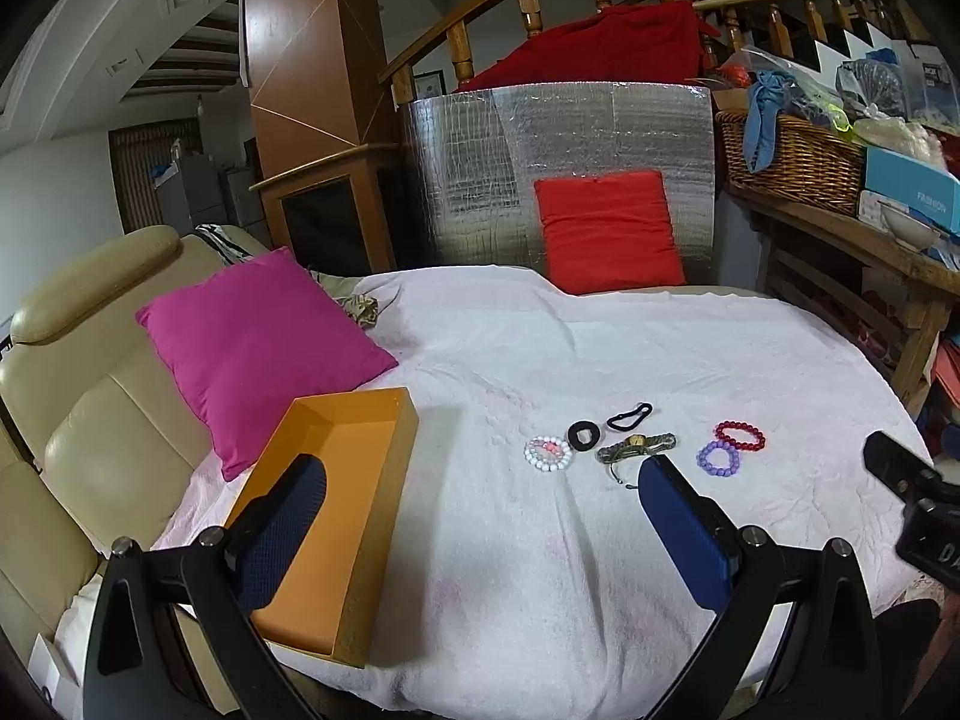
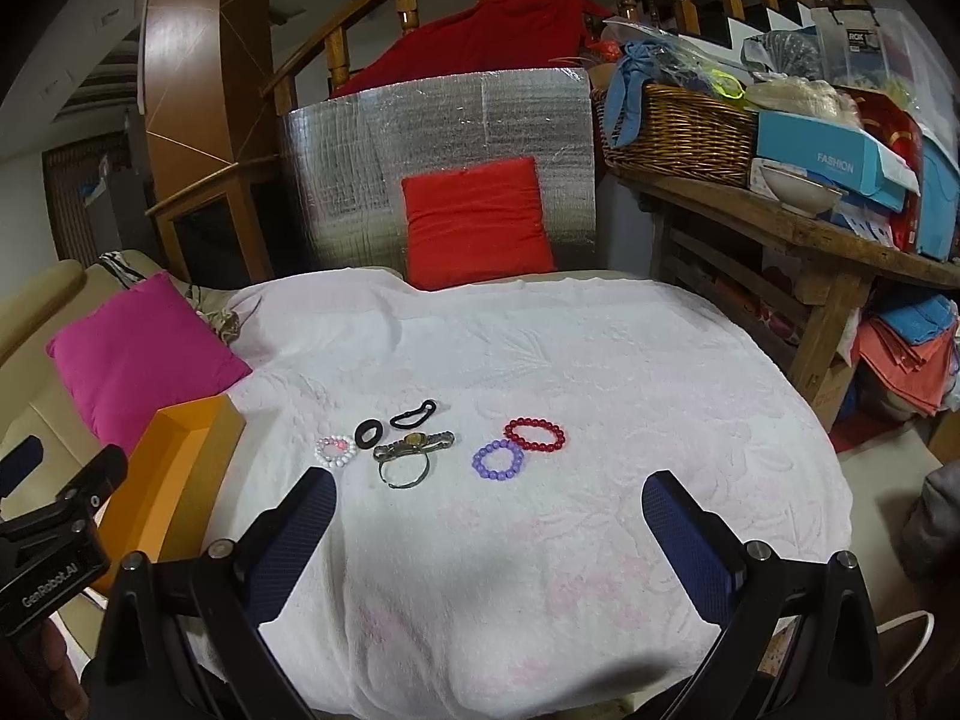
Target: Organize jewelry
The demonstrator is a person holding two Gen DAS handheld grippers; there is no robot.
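The left claw (image 1: 480, 480) is wide open and holds nothing. Its blue pads (image 1: 684, 516) hang above the white towel (image 1: 540, 570). The right claw (image 2: 489, 495) is wide open too, with nothing in it.

From the right claw, the purple bead bracelet (image 2: 498, 461) lies just past it at 12 o'clock. The red bead bracelet (image 2: 534, 434) is just beside that, at 1 o'clock. At 11 o'clock lie a watch (image 2: 414, 441) on a thin metal bangle (image 2: 402, 474), a white bead bracelet (image 2: 335, 451), a black hair band (image 2: 367, 432) and a thin black loop (image 2: 413, 413) — all close together.

The orange box (image 1: 336, 510) sits open at 9 o'clock from the jewelry, partly under the left claw's left finger.

Farther out are a pink pillow (image 1: 258, 354) at 10 o'clock and a red pillow (image 1: 606, 231) at 12 o'clock. At 2 o'clock a blue box (image 2: 834, 165) says "FASHION". The left claw's black body in the right camera reads "GenRobot.AI" — white letters.
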